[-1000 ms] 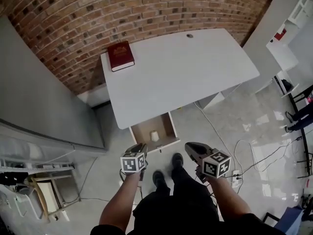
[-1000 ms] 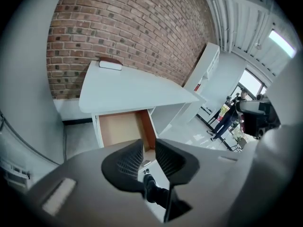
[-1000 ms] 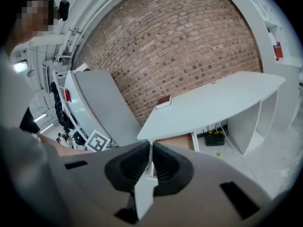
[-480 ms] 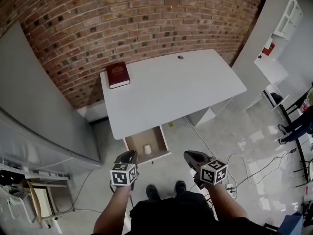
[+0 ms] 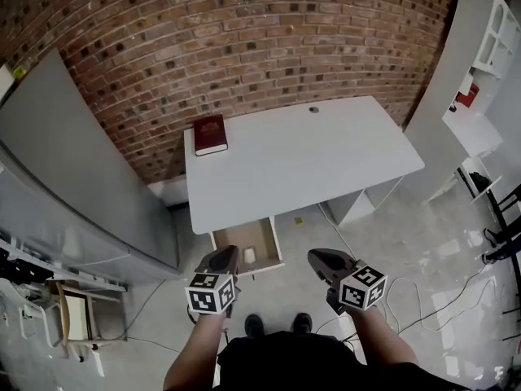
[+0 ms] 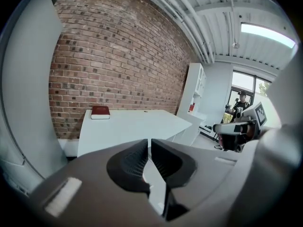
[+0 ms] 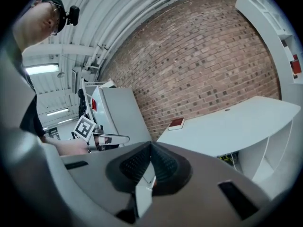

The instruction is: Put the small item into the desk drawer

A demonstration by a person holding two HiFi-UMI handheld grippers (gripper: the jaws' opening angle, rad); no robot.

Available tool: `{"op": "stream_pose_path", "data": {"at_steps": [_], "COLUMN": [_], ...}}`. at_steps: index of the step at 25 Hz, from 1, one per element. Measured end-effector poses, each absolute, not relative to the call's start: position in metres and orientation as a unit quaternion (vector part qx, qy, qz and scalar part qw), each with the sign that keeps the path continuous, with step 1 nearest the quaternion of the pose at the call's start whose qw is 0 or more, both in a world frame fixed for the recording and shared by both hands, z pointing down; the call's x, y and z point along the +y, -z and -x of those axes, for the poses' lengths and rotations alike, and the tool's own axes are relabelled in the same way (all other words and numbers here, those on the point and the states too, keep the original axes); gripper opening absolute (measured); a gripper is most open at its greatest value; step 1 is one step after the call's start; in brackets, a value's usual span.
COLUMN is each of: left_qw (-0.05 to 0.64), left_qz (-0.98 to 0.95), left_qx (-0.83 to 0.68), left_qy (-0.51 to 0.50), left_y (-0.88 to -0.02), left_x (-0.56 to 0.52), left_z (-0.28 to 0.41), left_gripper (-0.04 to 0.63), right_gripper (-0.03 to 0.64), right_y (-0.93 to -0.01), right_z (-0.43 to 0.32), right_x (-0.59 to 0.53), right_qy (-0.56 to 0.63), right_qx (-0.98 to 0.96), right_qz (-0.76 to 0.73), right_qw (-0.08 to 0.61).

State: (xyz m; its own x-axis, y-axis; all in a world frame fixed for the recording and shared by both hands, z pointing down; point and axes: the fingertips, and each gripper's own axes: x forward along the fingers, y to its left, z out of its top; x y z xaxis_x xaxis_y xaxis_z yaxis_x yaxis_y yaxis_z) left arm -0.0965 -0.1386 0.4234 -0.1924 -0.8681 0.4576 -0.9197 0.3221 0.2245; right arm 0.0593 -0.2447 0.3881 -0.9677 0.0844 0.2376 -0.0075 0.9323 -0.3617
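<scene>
The small white item (image 5: pixel 250 256) stands inside the open drawer (image 5: pixel 238 236) under the front left of the white desk (image 5: pixel 301 157). My left gripper (image 5: pixel 221 256) hovers just in front of the drawer. Its jaws have just been closing, and in the left gripper view the left gripper (image 6: pixel 149 144) shows only a thin slit with nothing between the pads. My right gripper (image 5: pixel 319 257) hangs to the right of the drawer over the floor. Seen in its own view, the right gripper (image 7: pixel 151 145) is shut and empty.
A red book (image 5: pixel 210 134) lies on the desk's far left corner by the brick wall (image 5: pixel 244 47). A grey cabinet (image 5: pixel 73 177) stands to the left, white shelving (image 5: pixel 488 47) to the right. Cables (image 5: pixel 440 300) trail over the floor. My shoes (image 5: pixel 277 324) are below the drawer.
Both grippers have risen and drawn back from the drawer, which now looks smaller. The left jaws have narrowed. The small item has stayed in the drawer.
</scene>
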Motion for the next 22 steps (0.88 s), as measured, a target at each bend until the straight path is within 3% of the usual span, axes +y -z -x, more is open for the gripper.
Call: {"op": "stream_pose_path", "data": {"at_steps": [12,22], "left_qw": [0.198,0.159], "left_qz": [-0.529,-0.527], "left_qx": [-0.823,-0.833], "left_qy": [-0.054,-0.055], "left_y": [-0.361,-0.334], "left_x": [-0.134,-0.126], "left_z": [0.068,0.091], "left_gripper": [0.028,0.023], "right_gripper": [0.012,0.012], "right_y": [-0.328,-0.309], "right_z": [-0.083,-0.073], "right_x": [-0.271,-0.272], "right_qy": [-0.124,-0.106], "right_qx": [-0.988,-0.992], "right_qz": [0.081,0.065], "right_qw": [0.043,0.034]}}
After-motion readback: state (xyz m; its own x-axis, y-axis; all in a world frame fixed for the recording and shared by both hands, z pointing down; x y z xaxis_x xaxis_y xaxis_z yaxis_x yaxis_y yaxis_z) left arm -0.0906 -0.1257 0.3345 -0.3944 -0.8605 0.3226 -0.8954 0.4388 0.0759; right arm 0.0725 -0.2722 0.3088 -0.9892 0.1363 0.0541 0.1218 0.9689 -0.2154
